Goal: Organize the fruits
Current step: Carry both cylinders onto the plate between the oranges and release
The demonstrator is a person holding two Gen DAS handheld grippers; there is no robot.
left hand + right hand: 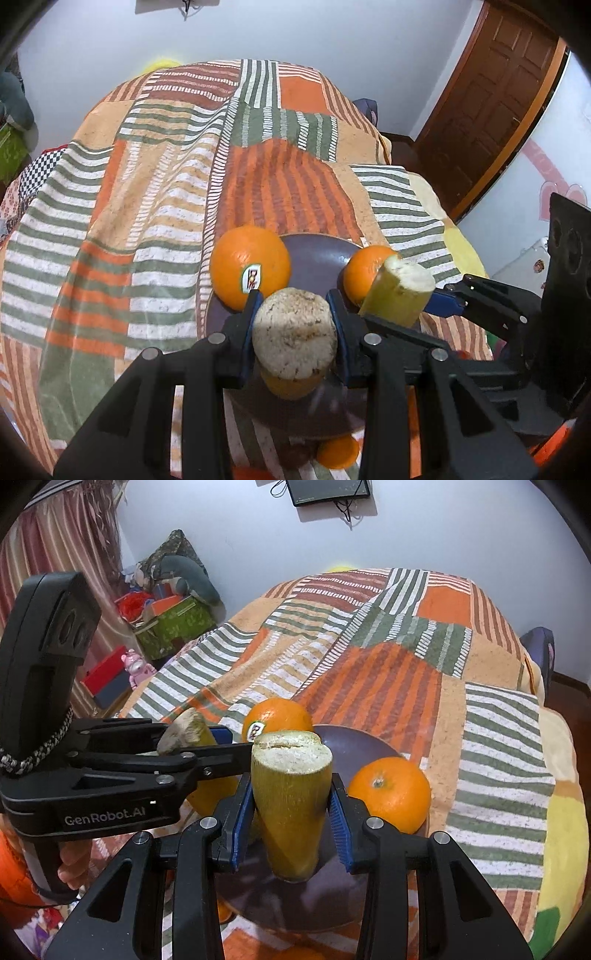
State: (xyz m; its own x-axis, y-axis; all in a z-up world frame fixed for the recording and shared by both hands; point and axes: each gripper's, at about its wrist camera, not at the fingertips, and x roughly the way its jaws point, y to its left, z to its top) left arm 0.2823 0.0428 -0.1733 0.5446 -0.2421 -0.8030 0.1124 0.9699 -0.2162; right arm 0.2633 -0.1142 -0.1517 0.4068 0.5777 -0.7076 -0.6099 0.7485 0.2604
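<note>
A dark purple plate (314, 254) lies on the striped bedspread; it also shows in the right wrist view (351, 746). Two oranges sit on its rim: one with a sticker (251, 271) (277, 714) and one plain (364, 273) (391, 794). My left gripper (293, 299) is shut on a yellow-green cut stalk piece with a pale end (295, 332), held over the plate. My right gripper (291, 808) is shut on a second cut stalk piece (291, 797), upright over the plate; this piece also shows in the left wrist view (399, 288).
The striped bedspread (166, 206) covers the bed. Another orange (338, 452) lies on the near side below the plate. A wooden door (487, 96) is at the right. Boxes and toys (166, 616) stand on the floor at the left.
</note>
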